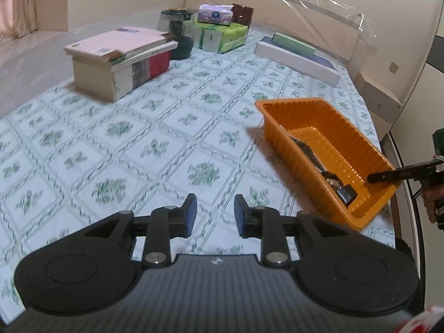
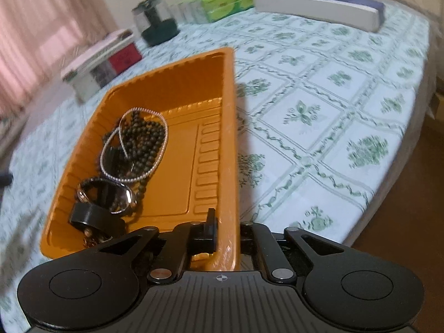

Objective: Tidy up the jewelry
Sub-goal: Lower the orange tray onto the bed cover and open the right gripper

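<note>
Green-and-white patterned cloth covers the table (image 1: 155, 144) you are working on, and your left gripper (image 1: 215, 215) hangs nearest over a bare patch of it, jaws apart with nothing between the blue pads. To its right sits the orange tray (image 1: 327, 149), close to the table's right edge.

Your right gripper (image 2: 226, 231) straddles the near end of the tray's right wall: one finger stands inside the tray, the other outside behind the wall. From the right wrist view you cannot tell whether the pads are pressing the wall or standing just clear of it.

Inside the tray the jewelry is piled against the left wall: a black band (image 2: 86, 213) nearest, a metal bangle (image 2: 106, 193) just beyond it, then dark beads (image 2: 141, 144) tangled with a pale silver chain (image 2: 133, 147). The right half of the tray floor is bare.

Farther off, well apart from the tray, lie a stack of books (image 1: 122, 58), a dark jar (image 1: 177, 34), green tissue packs (image 1: 224, 34) and a long white box (image 1: 297, 58).

Watch these risks:
- The tray is thin, so pulling on one wall could tip it and spill the pile.
- It sits near the edge, so a nudge rightward could push it off.
- The chain loops through the beads, so lifting one may drag the other.
</note>
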`<control>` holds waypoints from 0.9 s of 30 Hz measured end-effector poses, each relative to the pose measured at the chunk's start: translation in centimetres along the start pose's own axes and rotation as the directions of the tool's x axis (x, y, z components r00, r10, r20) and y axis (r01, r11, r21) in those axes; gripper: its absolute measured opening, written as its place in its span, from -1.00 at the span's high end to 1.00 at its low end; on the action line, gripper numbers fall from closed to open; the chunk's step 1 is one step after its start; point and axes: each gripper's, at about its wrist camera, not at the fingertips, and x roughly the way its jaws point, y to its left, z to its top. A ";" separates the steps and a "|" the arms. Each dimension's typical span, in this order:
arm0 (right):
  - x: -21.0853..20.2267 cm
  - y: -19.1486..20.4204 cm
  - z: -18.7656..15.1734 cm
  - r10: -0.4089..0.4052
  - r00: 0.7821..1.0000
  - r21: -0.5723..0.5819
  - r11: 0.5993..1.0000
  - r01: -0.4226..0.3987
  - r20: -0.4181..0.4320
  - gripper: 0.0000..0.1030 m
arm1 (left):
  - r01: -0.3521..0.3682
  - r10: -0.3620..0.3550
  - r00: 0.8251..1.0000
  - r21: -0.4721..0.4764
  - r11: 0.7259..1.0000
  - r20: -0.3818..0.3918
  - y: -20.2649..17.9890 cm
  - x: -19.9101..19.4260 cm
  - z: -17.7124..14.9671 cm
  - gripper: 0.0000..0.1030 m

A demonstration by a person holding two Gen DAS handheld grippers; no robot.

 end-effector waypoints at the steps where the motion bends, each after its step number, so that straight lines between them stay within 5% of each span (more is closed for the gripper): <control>1: -0.4 -0.4 -0.3 -0.009 1.000 0.033 0.999 0.009 0.021 0.02 | -0.002 0.002 1.000 -0.009 1.000 0.000 0.0 -0.1 -0.4 0.37; 2: -0.8 -0.7 -0.6 -0.020 0.999 0.066 0.998 0.017 0.040 -0.45 | -0.006 0.006 1.000 -0.019 1.000 0.000 0.0 -0.1 -0.6 0.27; 6: -3.3 -1.8 -2.3 -0.040 0.991 0.176 0.984 0.018 0.126 -0.49 | -0.031 0.031 0.999 -0.064 0.997 -0.014 -0.2 -0.3 -1.9 0.03; 11: -6.8 0.4 -4.2 -0.145 0.970 0.224 0.969 0.100 0.194 -0.55 | -0.058 0.060 0.998 -0.154 0.986 0.005 -0.6 -0.6 -3.4 -0.85; 19: -7.2 8.1 -6.4 -0.179 0.971 0.126 0.979 0.160 0.156 -0.55 | -0.105 0.106 0.994 -0.097 0.990 0.009 -3.9 -1.3 -6.0 -0.99; 27: -3.8 14.6 -8.1 -0.164 0.981 -0.010 0.986 0.166 0.105 -0.55 | -0.124 0.119 0.992 -0.138 0.983 -0.042 -4.7 -1.9 -8.4 -0.99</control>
